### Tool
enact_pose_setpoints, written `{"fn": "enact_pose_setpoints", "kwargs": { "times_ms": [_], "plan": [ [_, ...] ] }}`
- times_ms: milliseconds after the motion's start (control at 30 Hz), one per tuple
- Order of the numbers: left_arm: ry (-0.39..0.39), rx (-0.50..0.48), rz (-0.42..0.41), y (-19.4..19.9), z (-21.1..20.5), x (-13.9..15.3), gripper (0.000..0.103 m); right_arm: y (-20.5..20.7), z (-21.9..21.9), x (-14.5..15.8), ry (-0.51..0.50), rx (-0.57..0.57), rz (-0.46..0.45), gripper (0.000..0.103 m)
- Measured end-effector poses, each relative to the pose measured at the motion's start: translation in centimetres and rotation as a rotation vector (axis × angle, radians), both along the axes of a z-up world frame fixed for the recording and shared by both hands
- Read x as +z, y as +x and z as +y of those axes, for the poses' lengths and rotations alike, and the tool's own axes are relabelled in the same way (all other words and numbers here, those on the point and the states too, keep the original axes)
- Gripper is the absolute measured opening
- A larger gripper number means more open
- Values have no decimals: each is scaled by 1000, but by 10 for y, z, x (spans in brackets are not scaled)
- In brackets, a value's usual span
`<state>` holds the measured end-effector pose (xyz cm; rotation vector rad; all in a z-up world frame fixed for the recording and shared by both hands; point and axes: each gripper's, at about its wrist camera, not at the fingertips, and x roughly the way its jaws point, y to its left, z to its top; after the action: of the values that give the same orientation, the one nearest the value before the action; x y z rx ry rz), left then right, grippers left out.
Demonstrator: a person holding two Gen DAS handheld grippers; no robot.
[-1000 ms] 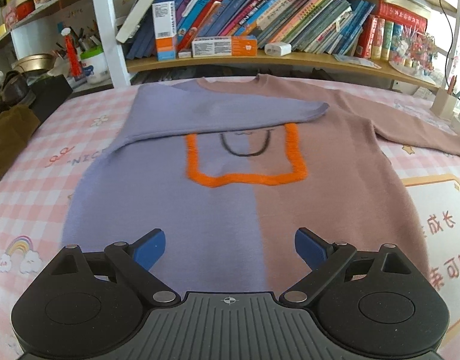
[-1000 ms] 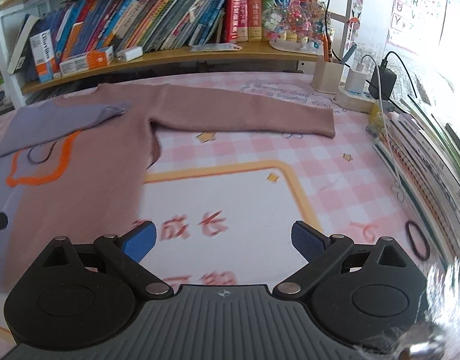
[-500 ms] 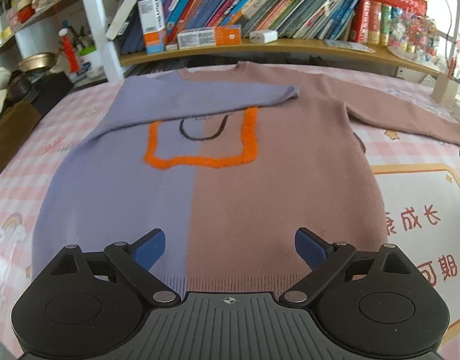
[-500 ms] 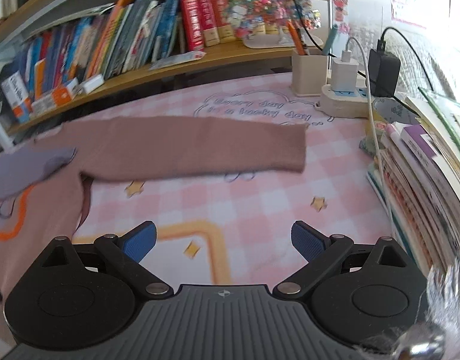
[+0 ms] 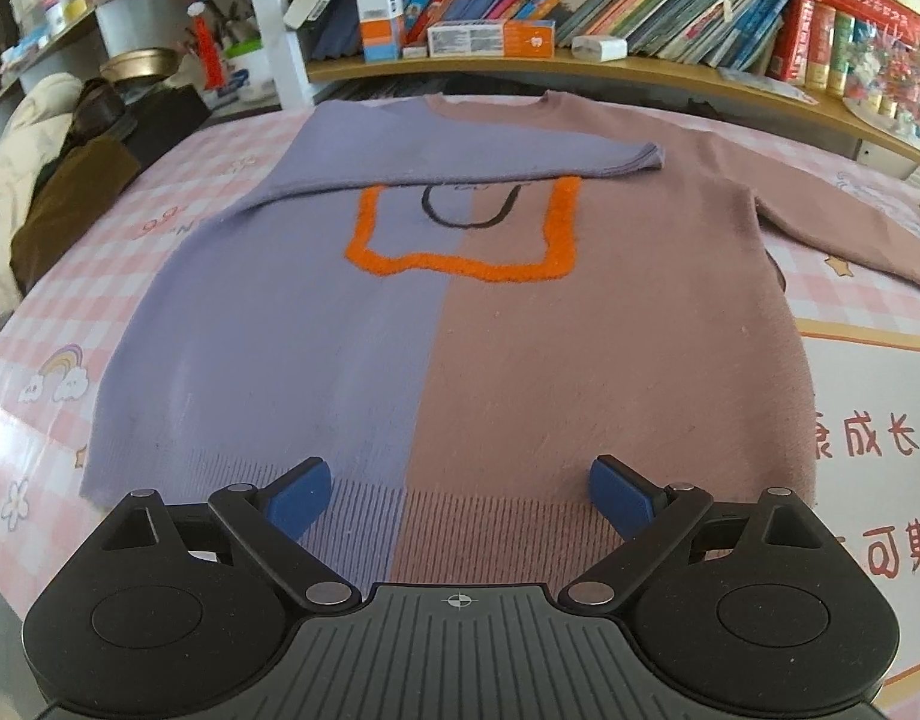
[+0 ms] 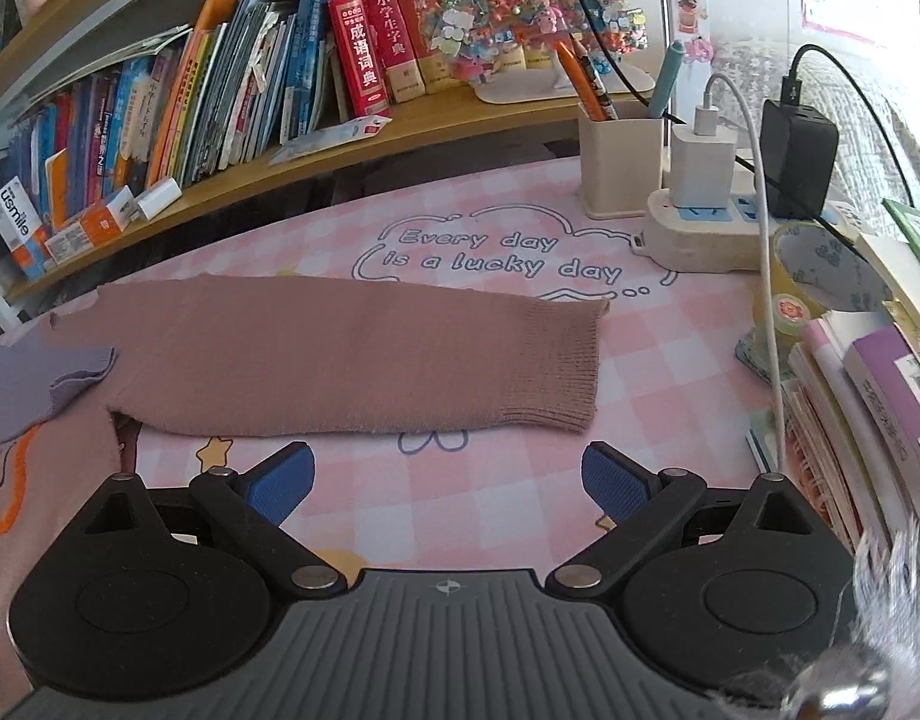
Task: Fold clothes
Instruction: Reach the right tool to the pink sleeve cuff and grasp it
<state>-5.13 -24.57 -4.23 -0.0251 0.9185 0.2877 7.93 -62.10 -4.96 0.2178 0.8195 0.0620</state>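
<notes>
A half lilac, half dusty-pink sweater lies flat, front up, on the pink checked tabletop, an orange outline on its chest. Its lilac sleeve is folded across the chest. The pink sleeve stretches straight out to the right, cuff flat on the table. My left gripper hovers open over the ribbed hem, holding nothing. In the right wrist view my right gripper stands open just short of the pink sleeve, the cuff ahead of its right finger, nothing between the pads.
Bookshelves run along the table's far edge. A pen holder, power strip with chargers and cables, a tape roll and stacked books crowd the right side. Clothes pile up at the left.
My left gripper has drawn back toward the hem, so the whole sweater body shows. My right gripper has swung right and forward to face the outstretched pink sleeve. Both stayed open.
</notes>
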Motion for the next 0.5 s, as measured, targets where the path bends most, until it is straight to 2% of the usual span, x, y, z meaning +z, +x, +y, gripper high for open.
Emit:
{"fn": "enact_pose_setpoints", "kwargs": {
  "times_ms": [233,367,500],
  "plan": [
    [12,6,3,2,-4,-3,98,9,-12,-7,47,-12,3,90],
    [-12,27,9,1,1,-5,103,17,-19,-11,83,-32,11,79],
    [-28,31,11,1,3,-6,103,25,-27,-15,125,-66,3,75]
  ]
}}
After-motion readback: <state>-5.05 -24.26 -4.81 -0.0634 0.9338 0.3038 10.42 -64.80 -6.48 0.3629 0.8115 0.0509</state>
